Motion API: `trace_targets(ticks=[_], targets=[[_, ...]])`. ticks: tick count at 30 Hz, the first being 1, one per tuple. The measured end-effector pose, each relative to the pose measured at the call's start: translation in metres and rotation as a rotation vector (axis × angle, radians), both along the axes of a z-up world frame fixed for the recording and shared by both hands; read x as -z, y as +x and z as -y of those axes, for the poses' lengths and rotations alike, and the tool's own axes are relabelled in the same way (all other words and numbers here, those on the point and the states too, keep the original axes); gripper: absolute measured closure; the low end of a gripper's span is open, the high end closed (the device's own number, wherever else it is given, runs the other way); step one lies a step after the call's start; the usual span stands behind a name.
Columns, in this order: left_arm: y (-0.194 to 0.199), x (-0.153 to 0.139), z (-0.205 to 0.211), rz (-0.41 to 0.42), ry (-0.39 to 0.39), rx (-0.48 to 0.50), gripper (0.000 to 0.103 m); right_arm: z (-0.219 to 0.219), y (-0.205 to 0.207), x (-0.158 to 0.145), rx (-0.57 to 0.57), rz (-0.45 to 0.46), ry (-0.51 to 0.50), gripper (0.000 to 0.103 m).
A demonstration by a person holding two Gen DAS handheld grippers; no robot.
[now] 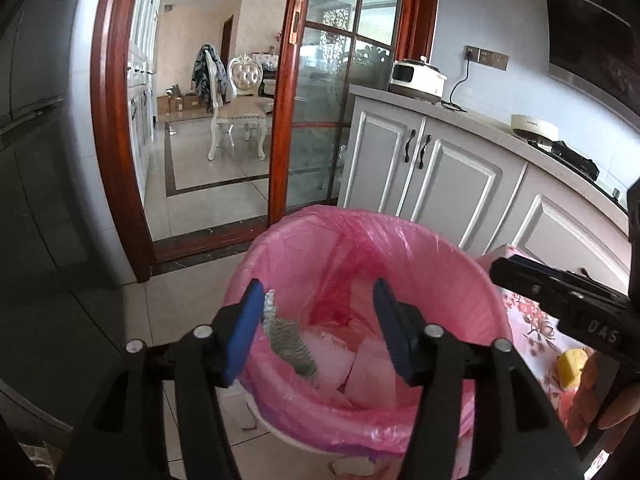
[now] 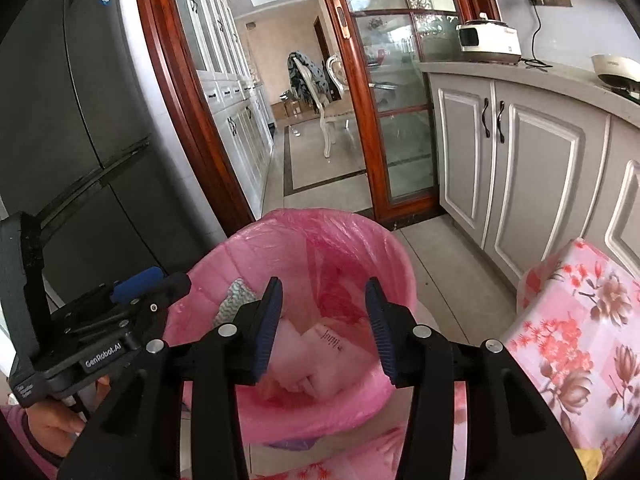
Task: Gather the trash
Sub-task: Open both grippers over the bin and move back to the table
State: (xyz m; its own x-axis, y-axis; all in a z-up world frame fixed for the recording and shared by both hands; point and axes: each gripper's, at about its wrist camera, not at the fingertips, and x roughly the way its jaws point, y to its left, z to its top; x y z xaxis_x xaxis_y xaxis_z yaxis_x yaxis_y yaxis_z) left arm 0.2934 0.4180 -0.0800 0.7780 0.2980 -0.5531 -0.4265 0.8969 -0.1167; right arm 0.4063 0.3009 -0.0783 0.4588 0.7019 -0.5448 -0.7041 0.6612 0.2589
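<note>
A bin lined with a pink bag stands on the tiled floor, and both grippers hover over its mouth. My left gripper is open. A grey striped rag dangles against the inside of its left pad, and the right pad is well clear of it. White and pink wrappers lie at the bottom of the bag. My right gripper is open too, with nothing between its pads. In the right wrist view the same rag shows inside the bin, just past the left gripper.
A table with a floral cloth stands right of the bin, with a yellow lump on it near a hand. A dark fridge is on the left and grey cabinets on the right. Behind is a wood-framed glass sliding door.
</note>
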Motion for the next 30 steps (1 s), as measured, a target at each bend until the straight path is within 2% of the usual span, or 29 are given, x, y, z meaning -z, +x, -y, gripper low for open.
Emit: trace_targets(ticks=[6,9,12,17,20,30], targets=[[-0.042,-0.018,0.019,0.043,-0.018,-0.031,0.028,0.036,-0.041,-0.021,0.021,0.028,0.004,0.059],[-0.067,-0.032,0.038,0.070,-0.001,-0.036,0.014,0.061,-0.069,-0.030,0.041,0.054,0.000,0.059],[-0.092,-0.043,0.068,0.090,0.032,-0.011,0.005,0.091,-0.099,-0.038,0.070,0.071,0.003,0.053],[-0.124,-0.048,0.127,0.078,0.076,0.076,0.005,0.139,-0.150,-0.044,0.105,0.113,-0.016,0.048],[-0.138,-0.047,0.163,0.065,0.092,0.123,0.005,0.173,-0.176,-0.045,0.140,0.135,-0.023,0.041],[-0.163,-0.036,0.259,0.057,0.091,0.292,0.005,0.284,-0.238,-0.039,0.309,0.154,0.009,0.041]])
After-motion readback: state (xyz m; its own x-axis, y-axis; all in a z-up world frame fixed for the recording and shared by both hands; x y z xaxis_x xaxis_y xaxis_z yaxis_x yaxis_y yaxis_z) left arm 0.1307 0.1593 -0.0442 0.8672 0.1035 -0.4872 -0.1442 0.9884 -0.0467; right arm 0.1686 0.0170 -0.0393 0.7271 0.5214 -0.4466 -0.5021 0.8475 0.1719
